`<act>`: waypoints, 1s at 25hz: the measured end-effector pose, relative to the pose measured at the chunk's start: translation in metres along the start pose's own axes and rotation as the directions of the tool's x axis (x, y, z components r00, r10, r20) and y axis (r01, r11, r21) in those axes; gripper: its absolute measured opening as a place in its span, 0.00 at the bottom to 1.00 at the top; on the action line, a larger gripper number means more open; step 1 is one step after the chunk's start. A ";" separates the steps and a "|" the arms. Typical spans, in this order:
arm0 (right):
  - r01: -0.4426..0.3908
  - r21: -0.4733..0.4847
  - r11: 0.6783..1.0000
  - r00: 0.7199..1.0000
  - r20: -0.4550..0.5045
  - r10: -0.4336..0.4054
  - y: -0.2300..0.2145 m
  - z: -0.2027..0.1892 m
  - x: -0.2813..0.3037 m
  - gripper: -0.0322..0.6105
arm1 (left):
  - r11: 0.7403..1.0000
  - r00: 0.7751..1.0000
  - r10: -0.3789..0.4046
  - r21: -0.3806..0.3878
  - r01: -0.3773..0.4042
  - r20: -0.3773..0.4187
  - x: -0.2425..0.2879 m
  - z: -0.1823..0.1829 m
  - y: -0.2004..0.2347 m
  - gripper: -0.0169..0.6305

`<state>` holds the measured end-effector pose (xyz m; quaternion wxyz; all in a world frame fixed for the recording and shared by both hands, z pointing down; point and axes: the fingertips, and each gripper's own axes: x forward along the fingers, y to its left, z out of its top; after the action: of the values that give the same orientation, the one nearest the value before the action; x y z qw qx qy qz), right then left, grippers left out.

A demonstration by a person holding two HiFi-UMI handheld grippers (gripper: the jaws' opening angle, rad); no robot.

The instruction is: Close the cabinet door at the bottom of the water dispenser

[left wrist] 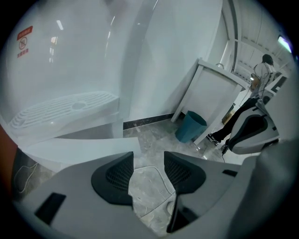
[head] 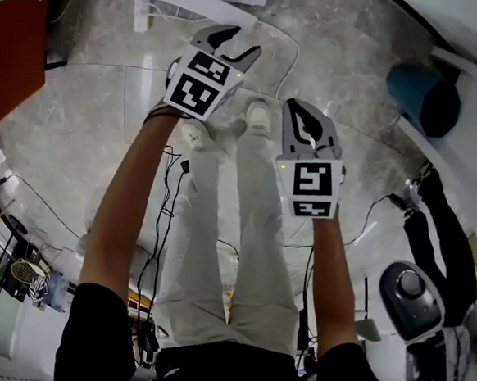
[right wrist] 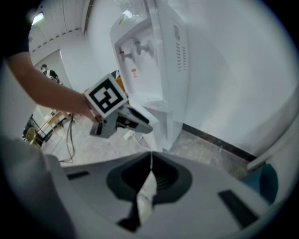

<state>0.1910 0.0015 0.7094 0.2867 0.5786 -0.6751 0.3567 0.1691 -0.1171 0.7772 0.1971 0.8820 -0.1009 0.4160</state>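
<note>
**Left gripper nearest the open door**

We are standing over the water dispenser with both grippers angling down toward its base. The left gripper is holding its fingers partly apart, with only floor showing between them. The right gripper is keeping its fingers pressed together on nothing.

In the left gripper view, a white slab is lying just beyond the fingers at about ten o'clock, below the drip tray. We are taking it for the top edge of the cabinet door, its long axis running from nine toward three o'clock. The left gripper is clearly the nearer one, so we are judging the push to be its job.

The right gripper view is showing the taps and the left gripper in front of the dispenser's lower part. The head view is cropping the dispenser to a white sliver at twelve o'clock. No view is showing the hinge.
</note>
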 end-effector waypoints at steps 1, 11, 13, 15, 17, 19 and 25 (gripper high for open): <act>0.000 -0.001 1.000 1.000 -0.003 0.000 -0.001 -0.001 0.000 0.11 | 1.000 1.000 0.003 0.004 -0.003 0.005 0.002 0.003 0.001 0.35; 0.006 0.001 1.000 1.000 -0.004 -0.006 -0.013 -0.001 0.002 0.10 | 0.997 0.995 0.060 0.042 -0.064 0.082 0.019 0.032 0.011 0.35; 0.009 0.001 1.000 1.000 -0.004 -0.009 -0.016 0.001 0.003 0.11 | 0.995 0.992 0.075 0.051 -0.081 0.097 0.022 0.037 0.014 0.35; 0.010 0.000 1.000 1.000 -0.001 -0.010 -0.020 0.003 0.003 0.11 | 0.994 0.990 0.089 0.061 -0.095 0.106 0.026 0.043 0.018 0.35; 0.014 -0.001 1.000 1.000 0.001 -0.014 -0.024 0.004 0.002 0.10 | 0.992 0.989 0.099 0.070 -0.108 0.113 0.030 0.049 0.020 0.35; 0.020 0.002 1.000 1.000 0.002 -0.020 -0.027 0.003 0.000 0.11 | 0.990 0.988 0.102 0.085 -0.113 0.118 0.032 0.054 0.020 0.35; 0.026 0.009 1.000 1.000 -0.005 -0.026 -0.033 -0.005 -0.001 0.10 | 0.984 0.986 0.114 0.122 -0.129 0.120 0.039 0.059 0.024 0.38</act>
<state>0.2237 0.0039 0.7163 0.2905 0.5878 -0.6653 0.3571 0.2269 -0.1648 0.7799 0.1076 0.9072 -0.1382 0.3826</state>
